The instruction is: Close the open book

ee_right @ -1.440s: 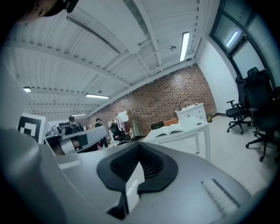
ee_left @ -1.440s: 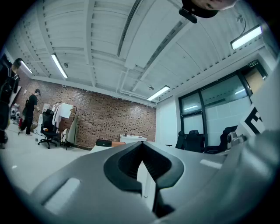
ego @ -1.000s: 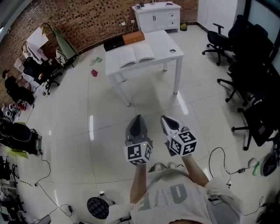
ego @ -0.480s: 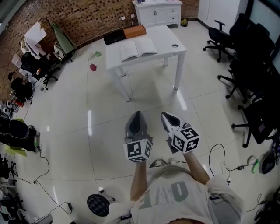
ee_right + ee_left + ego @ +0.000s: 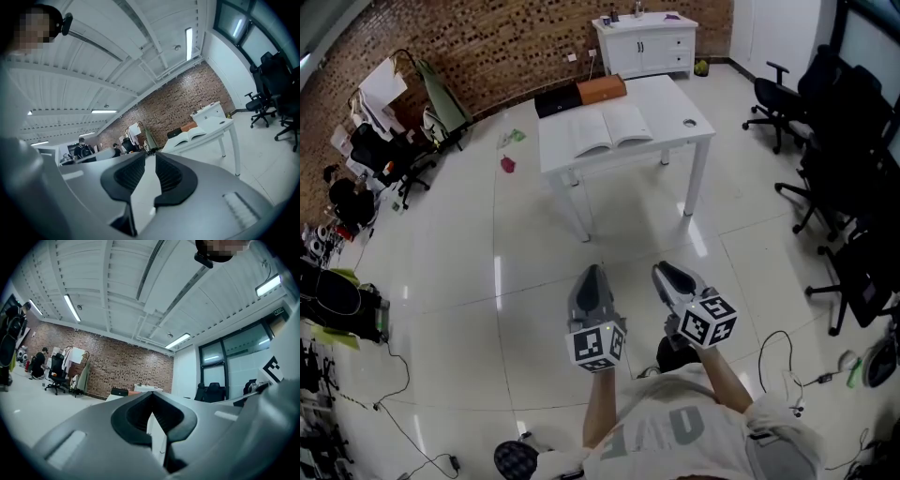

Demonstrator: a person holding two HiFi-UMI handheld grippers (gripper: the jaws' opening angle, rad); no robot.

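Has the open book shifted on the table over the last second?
No. The open book keeps its spot on the white table, just before the black case and orange case; only the camera shifted.

An open white-paged book (image 5: 612,129) is laid on a white rectangular table (image 5: 675,103). Behind it, along the far edge, a black oblong case (image 5: 556,99) is set just left of an orange-brown box (image 5: 601,90). A white wooden cabinet (image 5: 647,47) is placed behind the table, against a brick wall (image 5: 487,37); black office chairs (image 5: 834,159) are ranged to the right
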